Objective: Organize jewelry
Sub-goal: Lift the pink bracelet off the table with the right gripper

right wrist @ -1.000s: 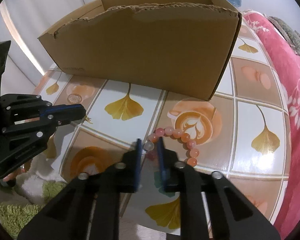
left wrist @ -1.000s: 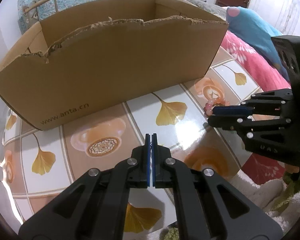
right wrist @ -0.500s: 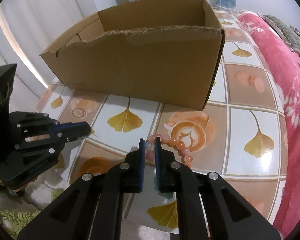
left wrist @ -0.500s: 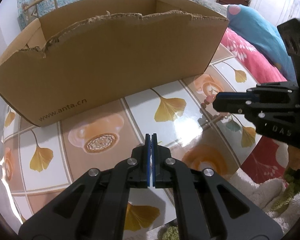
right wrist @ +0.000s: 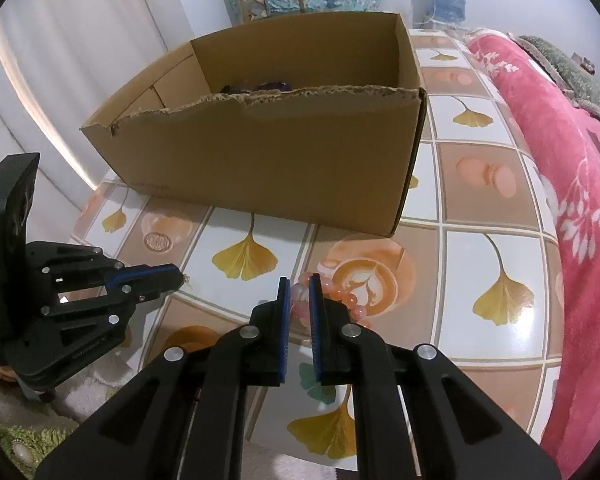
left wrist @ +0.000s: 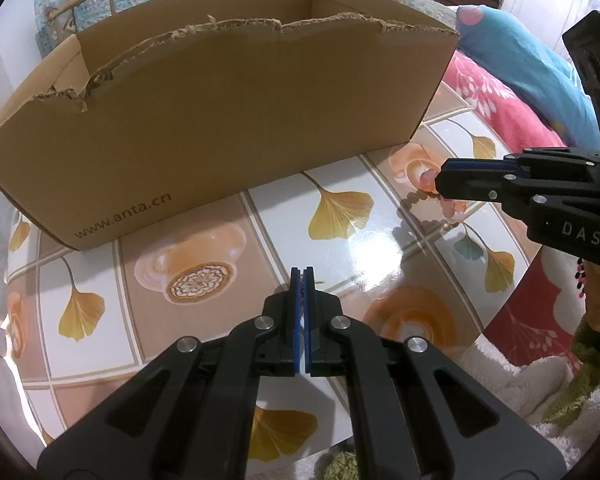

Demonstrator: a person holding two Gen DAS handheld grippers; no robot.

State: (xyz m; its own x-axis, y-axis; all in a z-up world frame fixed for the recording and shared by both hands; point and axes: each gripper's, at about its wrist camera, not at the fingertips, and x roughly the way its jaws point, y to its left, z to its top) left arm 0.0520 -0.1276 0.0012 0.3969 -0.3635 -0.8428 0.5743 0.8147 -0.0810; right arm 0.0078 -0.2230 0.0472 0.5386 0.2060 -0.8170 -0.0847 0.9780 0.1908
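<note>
A: Pink beads, glossy and round: that is the bracelet [right wrist: 342,298], pinched between the blue pads of the right gripper [right wrist: 299,292]. One pale bead sits in the clamp and the rest of the loop trails off to the right. Whether it hangs clear of the tablecloth [right wrist: 496,344] or rests on it, I cannot tell.

B: And the left gripper [left wrist: 302,276]?

A: Its jaws are pressed together. In the right wrist view a tiny gold thing shows at its tip, perhaps an earring, but it is too small to say whether the jaws hold it. It hovers low over the ginkgo-leaf print.

B: How far along would you judge the job?

A: Partway. Farther back stands the cardboard box [right wrist: 284,160] with its torn front edge, and something dark and purplish [right wrist: 260,87] already lies inside against the back wall, most likely jewelry. The bracelet is gripped but not yet boxed; it must go up and over that ragged rim.

B: Anything readable?

A: "www.anta.cn" printed on the box's front face, low on the left, and "DAS" on the right gripper's body as the left camera sees it. There is a smaller mark on the left gripper, too faint to read.
</note>
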